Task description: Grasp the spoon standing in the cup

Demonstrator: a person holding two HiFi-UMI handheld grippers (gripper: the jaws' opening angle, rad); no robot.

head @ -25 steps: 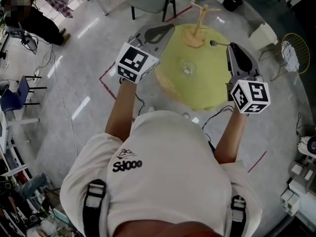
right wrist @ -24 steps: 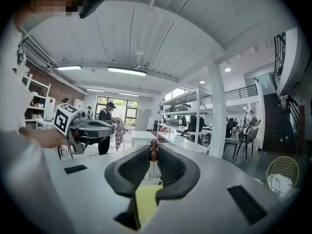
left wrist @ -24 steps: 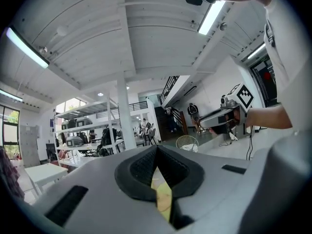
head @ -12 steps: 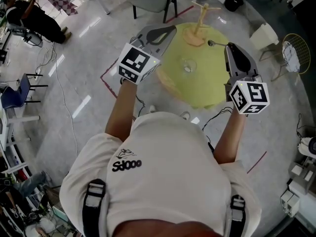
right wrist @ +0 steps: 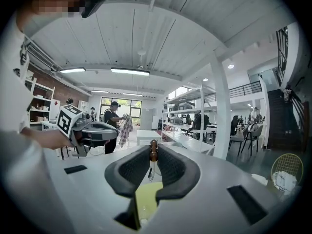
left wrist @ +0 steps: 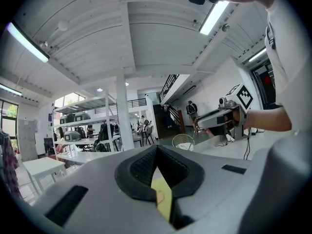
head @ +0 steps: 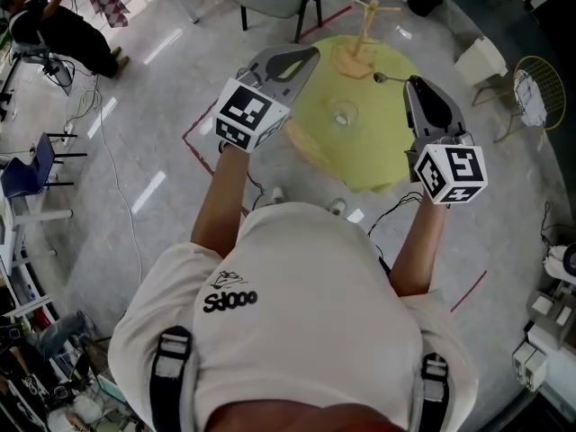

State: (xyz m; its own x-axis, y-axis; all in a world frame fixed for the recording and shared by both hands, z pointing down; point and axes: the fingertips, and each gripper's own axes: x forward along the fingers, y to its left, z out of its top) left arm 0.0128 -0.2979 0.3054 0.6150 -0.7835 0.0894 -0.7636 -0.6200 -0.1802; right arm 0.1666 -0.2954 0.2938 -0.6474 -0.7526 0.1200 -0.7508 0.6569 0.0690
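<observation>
While we look down from the head, the round yellow worktop (head: 360, 156) fills the upper middle of the frame. A clear cup (head: 343, 115) stands near its middle and a wooden stand (head: 364, 34) at its far edge. The spoon (head: 382, 77) is clear of the cup, up and to the right of it in the picture. Its bowl is over the worktop and its handle is pinched at the tip of our right tool (head: 411, 82). Our left tool (head: 309, 54) hangs at the worktop's upper left edge, well apart from the cup, with its jaws meeting at the tip.

From the left gripper view, we see the left tool (left wrist: 156, 149) closed on itself. The pads touch at the front, and only a thin wedge of yellow worktop shows behind them. The right tool (left wrist: 202, 123) shows at the right of the frame, held out level.

From the right gripper view, the right tool (right wrist: 153, 147) stands narrow. Its pads press on the spoon's (right wrist: 153, 151) brown handle at the very tips, and a thin bit of metal shows in the gap just below. Yellow worktop fills the lower part of the gap. The left tool (right wrist: 113, 128) sits at the left of the frame.
</observation>
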